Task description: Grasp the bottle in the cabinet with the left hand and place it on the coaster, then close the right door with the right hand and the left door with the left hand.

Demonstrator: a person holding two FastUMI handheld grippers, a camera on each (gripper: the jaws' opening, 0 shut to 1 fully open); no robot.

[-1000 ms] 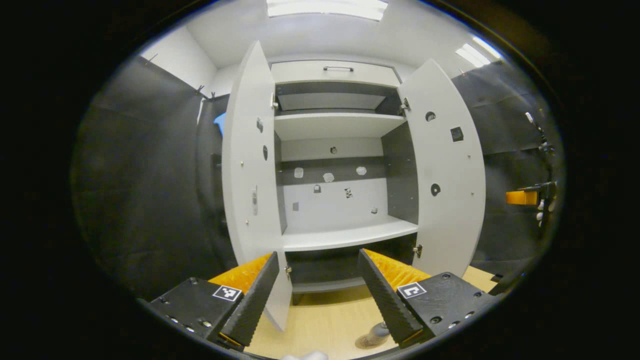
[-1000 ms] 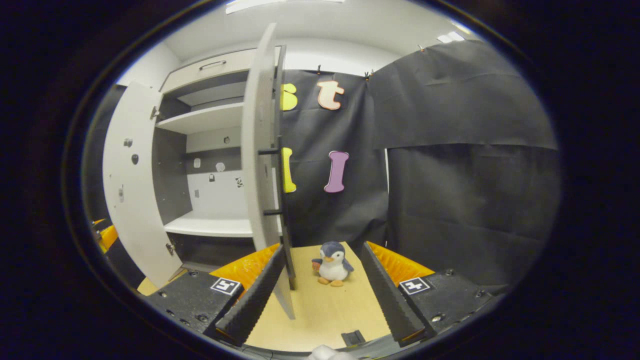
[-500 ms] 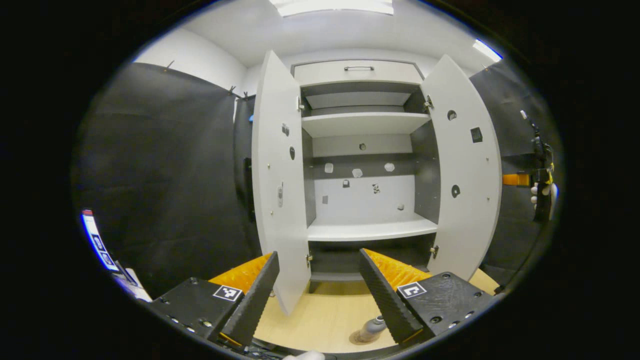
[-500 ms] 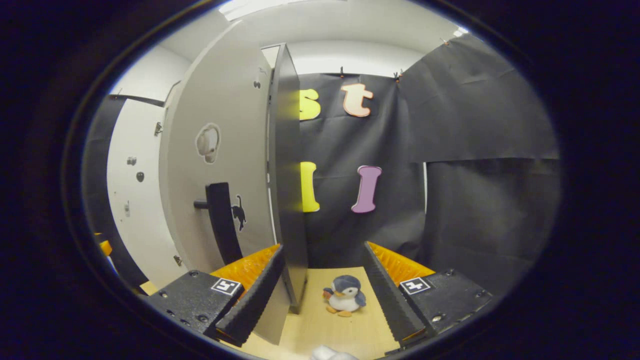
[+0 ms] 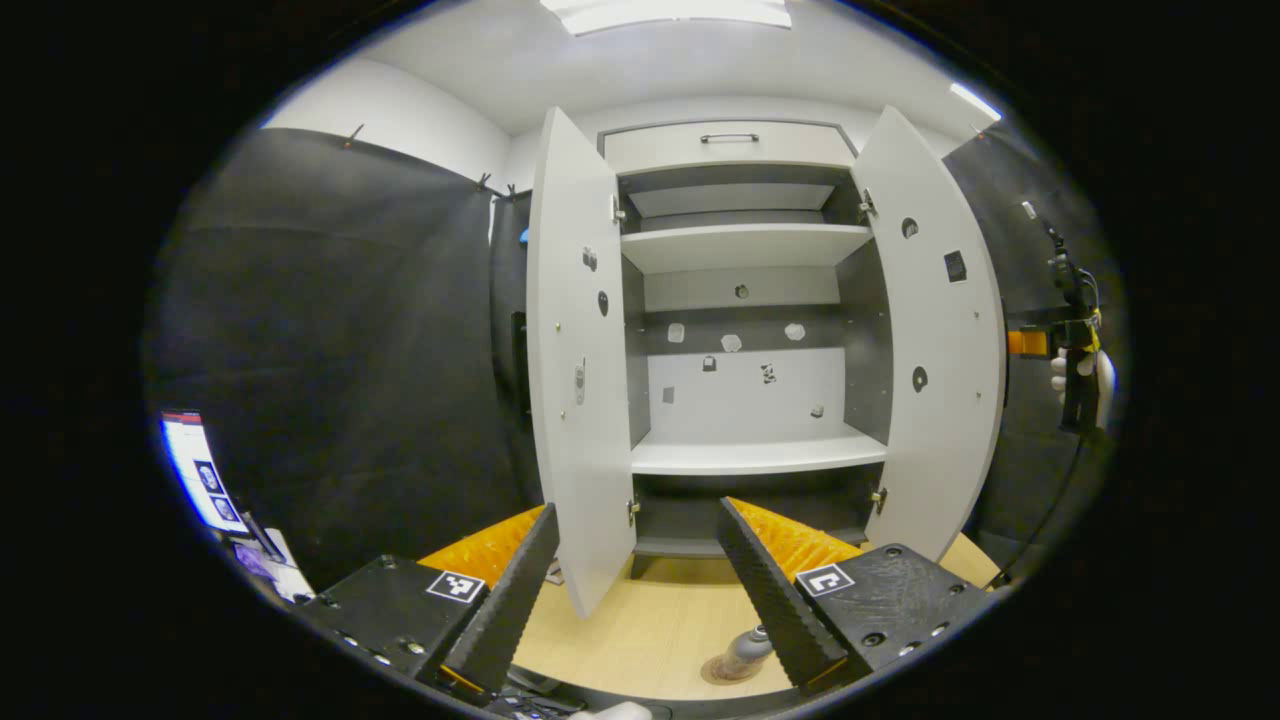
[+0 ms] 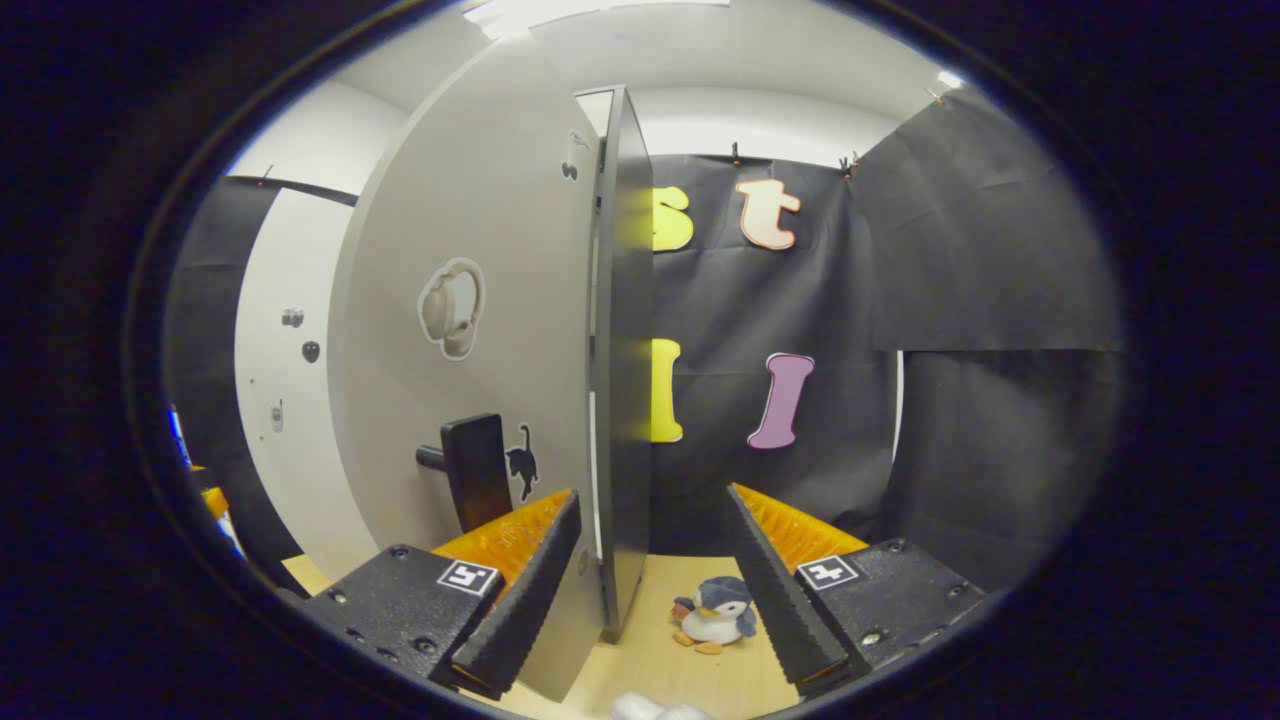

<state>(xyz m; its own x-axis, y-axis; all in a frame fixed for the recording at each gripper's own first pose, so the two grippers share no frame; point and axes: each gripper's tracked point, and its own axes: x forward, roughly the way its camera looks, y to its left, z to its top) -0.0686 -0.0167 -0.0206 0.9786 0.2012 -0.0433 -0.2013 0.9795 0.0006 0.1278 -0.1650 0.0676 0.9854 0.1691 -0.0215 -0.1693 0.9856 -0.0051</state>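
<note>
Facing the cabinet (image 5: 750, 300) with both doors standing open, left gripper (image 5: 635, 600) gaping wide and holding nothing, bottle (image 5: 745, 652) sitting on the coaster (image 5: 718, 673) before it, right gripper (image 6: 650, 590) spread empty astride the right door (image 6: 480, 330) edge.

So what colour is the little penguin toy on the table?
The penguin toy is dark blue-grey with a white belly and orange feet, clearest in the right gripper view.
</note>
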